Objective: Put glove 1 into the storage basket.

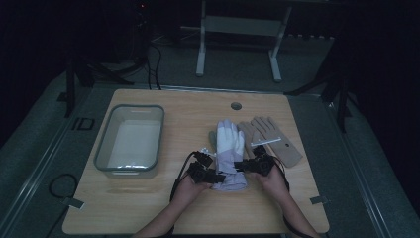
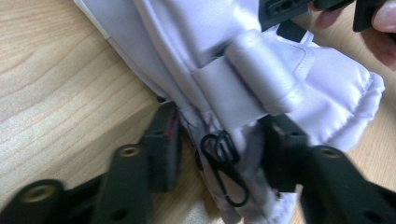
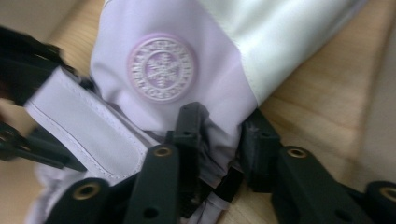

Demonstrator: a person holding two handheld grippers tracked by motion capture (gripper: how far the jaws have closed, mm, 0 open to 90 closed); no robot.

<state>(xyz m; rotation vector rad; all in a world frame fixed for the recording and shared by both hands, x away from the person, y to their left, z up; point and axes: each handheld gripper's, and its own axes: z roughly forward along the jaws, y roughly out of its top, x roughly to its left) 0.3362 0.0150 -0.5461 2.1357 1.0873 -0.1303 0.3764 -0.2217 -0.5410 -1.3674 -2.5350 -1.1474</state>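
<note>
A white and lavender padded glove (image 1: 229, 144) lies palm down mid-table, its cuff toward me. A tan glove (image 1: 271, 136) lies flat just to its right. My left gripper (image 1: 218, 174) is at the cuff's left side. In the left gripper view it (image 2: 224, 135) is open, its jaws standing on either side of the cuff edge and a black clip loop (image 2: 224, 163). My right gripper (image 1: 241, 166) is at the cuff's right side. In the right gripper view it (image 3: 222, 135) is shut on bunched cuff fabric, below a round lavender emblem (image 3: 162, 68).
A clear plastic bin (image 1: 101, 148) stands on the left of the wooden table (image 1: 148, 203). A round cable hole (image 1: 236, 105) sits near the far edge. Beyond the table stand a desk frame and dark stands.
</note>
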